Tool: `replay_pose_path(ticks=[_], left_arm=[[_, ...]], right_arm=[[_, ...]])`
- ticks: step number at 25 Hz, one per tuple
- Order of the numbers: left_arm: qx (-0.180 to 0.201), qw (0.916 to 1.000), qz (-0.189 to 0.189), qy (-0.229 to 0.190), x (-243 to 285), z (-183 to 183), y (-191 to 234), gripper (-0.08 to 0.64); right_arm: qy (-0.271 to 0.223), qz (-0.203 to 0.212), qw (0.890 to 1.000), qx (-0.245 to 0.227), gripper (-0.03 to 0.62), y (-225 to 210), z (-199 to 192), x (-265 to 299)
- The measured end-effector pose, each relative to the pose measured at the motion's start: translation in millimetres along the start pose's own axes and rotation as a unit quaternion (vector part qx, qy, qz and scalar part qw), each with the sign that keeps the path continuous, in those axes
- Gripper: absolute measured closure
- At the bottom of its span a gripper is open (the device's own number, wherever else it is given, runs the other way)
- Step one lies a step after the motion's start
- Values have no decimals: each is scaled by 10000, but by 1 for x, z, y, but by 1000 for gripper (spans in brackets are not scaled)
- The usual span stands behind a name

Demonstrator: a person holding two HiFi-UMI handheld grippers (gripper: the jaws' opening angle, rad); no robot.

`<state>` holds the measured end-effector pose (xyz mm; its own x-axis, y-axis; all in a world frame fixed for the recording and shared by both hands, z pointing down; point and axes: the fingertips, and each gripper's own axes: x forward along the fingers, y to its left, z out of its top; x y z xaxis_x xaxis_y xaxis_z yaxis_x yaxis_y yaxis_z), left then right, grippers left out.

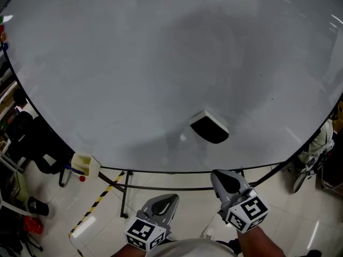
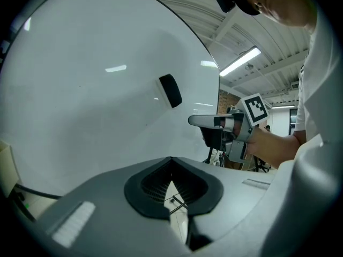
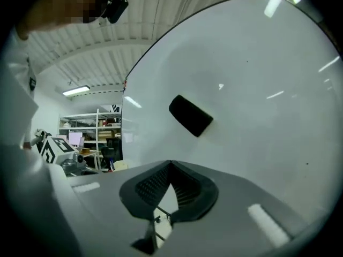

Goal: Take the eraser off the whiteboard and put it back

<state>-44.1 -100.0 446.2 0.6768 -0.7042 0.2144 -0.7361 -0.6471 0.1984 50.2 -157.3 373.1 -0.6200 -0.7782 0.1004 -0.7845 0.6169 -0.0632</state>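
Note:
The black eraser [image 1: 209, 128] with its white back clings to the whiteboard [image 1: 134, 63], low and right of the middle; it also shows in the left gripper view [image 2: 170, 90] and the right gripper view [image 3: 190, 115]. My right gripper [image 1: 228, 180] hangs below the eraser, off the board, shut with nothing between its jaws [image 3: 171, 164]. The left gripper view shows it from the side [image 2: 206, 121], apart from the board. My left gripper [image 1: 163, 201] sits lower and to the left, also shut and empty [image 2: 171, 159].
A pale yellow tray [image 1: 84, 164] hangs at the board's lower left corner. The board's black stand legs [image 1: 126, 191] and a black-and-yellow striped strip [image 1: 99, 199] are on the tiled floor. Dark chairs [image 1: 32, 138] stand at left, shelves [image 3: 91, 127] behind.

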Motion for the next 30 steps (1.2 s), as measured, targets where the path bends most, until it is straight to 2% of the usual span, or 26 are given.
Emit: replay_pose_path(ticks=[4,8,12,21,30], left_arm=[[13,10000,-17,-1,0,-1,-1,543],[7,10000,-9,14,0,-1,0,543],[-12,10000,1,47,0,-3,-1,543],[44,10000,38,33,-1,-3,-1,543],[76,9998,88,150,-6,-11,1,543]], right_arm=[[71,153,9994,306,591,3,-14,-8],[117,410,9948,927,591,10,-26,-18],[176,456,9911,1236,591,11,-38,-29],[227,439,9944,930,591,9,-43,-48],[627,310,9962,527,591,7,-74,-68]])
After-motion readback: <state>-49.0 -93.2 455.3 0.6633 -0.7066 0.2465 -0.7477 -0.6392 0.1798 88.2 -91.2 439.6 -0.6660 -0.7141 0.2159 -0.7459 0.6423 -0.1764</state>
